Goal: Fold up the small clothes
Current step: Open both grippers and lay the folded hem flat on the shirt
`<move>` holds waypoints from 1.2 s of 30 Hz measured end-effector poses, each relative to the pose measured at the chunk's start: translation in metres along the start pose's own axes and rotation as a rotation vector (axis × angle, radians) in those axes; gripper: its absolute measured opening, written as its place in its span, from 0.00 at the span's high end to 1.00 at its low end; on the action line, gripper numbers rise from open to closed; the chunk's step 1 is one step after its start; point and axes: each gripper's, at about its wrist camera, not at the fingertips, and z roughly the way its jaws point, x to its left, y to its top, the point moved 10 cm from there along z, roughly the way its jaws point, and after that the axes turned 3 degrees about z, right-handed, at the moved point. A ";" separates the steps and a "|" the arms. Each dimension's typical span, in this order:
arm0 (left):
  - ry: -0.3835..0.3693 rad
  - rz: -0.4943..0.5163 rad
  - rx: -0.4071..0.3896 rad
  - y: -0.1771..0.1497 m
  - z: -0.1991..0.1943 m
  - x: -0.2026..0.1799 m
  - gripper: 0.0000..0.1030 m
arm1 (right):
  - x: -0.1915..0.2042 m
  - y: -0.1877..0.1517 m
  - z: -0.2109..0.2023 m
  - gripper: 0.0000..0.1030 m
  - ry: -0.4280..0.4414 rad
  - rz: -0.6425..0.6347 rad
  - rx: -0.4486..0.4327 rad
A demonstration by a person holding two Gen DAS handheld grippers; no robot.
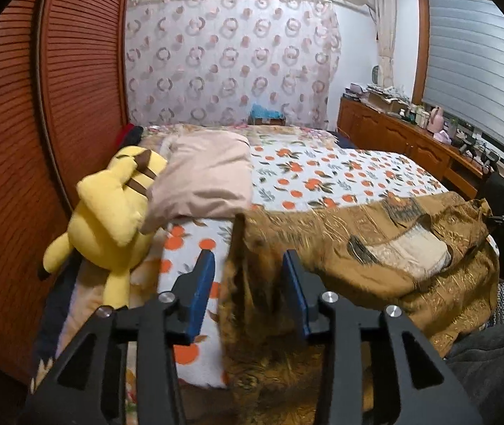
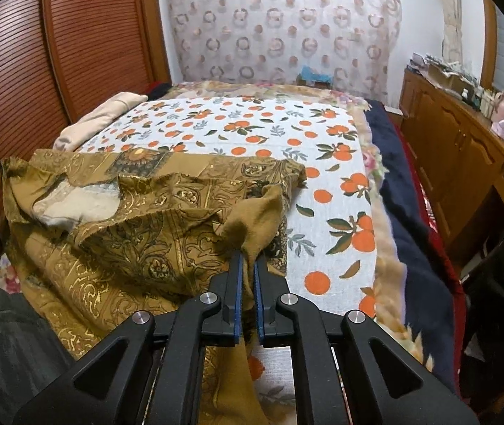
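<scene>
Right gripper (image 2: 248, 258) pinched tight on a corner of the brown garment (image 2: 138, 219). Left gripper (image 1: 248, 258) parted, cloth edge standing loose between its pads. Garment (gold scrollwork, crumpled) lies on the orange-print sheet (image 2: 323, 184); no legible writing.

Soft brown garment (image 2: 138, 233), glinting gold print

Bed (image 2: 386, 233): brown garment (image 2: 138, 248), pillow (image 1: 206, 177).

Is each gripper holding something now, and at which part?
The right gripper pinches the brown patterned garment at a plain edge fold. The left gripper is open; cloth lies between its fingers, unpressed.
</scene>
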 end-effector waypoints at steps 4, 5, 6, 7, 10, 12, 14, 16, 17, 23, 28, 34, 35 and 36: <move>-0.004 0.004 0.011 0.008 0.009 0.007 0.48 | 0.001 0.008 -0.010 0.95 -0.007 -0.004 -0.022; -0.008 0.002 0.015 0.010 0.013 0.008 0.48 | 0.001 0.010 -0.012 0.94 -0.007 -0.006 -0.030; -0.014 -0.003 0.026 0.013 0.021 0.009 0.48 | 0.001 0.014 -0.015 0.93 -0.012 -0.011 -0.041; -0.016 -0.007 0.032 0.015 0.027 0.010 0.48 | 0.001 0.018 -0.017 0.92 -0.024 -0.015 -0.053; -0.029 -0.013 0.057 0.023 0.049 0.012 0.48 | -0.003 0.034 -0.025 0.85 -0.051 -0.018 -0.091; -0.024 -0.010 0.069 0.028 0.064 0.014 0.48 | -0.007 0.046 -0.028 0.71 -0.065 -0.014 -0.118; -0.027 -0.008 0.081 0.031 0.074 0.014 0.48 | -0.011 0.058 -0.026 0.63 -0.080 -0.018 -0.133; -0.035 -0.008 0.095 0.032 0.086 0.015 0.48 | -0.011 0.065 -0.019 0.58 -0.082 -0.034 -0.132; -0.035 -0.007 0.103 0.031 0.091 0.015 0.48 | -0.011 0.069 -0.013 0.57 -0.080 -0.040 -0.127; -0.033 -0.016 0.201 0.010 0.127 0.019 0.48 | -0.019 0.082 0.039 0.51 -0.060 -0.046 -0.035; -0.049 -0.024 0.240 0.000 0.139 0.017 0.48 | -0.028 0.080 0.080 0.51 -0.044 -0.029 0.046; -0.071 -0.041 0.261 -0.007 0.146 0.018 0.48 | -0.041 0.065 0.110 0.51 -0.016 0.027 0.134; -0.077 -0.047 0.262 -0.008 0.147 0.018 0.48 | -0.044 0.061 0.114 0.51 -0.009 0.044 0.148; -0.083 -0.052 0.264 -0.008 0.147 0.018 0.48 | -0.045 0.059 0.115 0.49 -0.005 0.052 0.154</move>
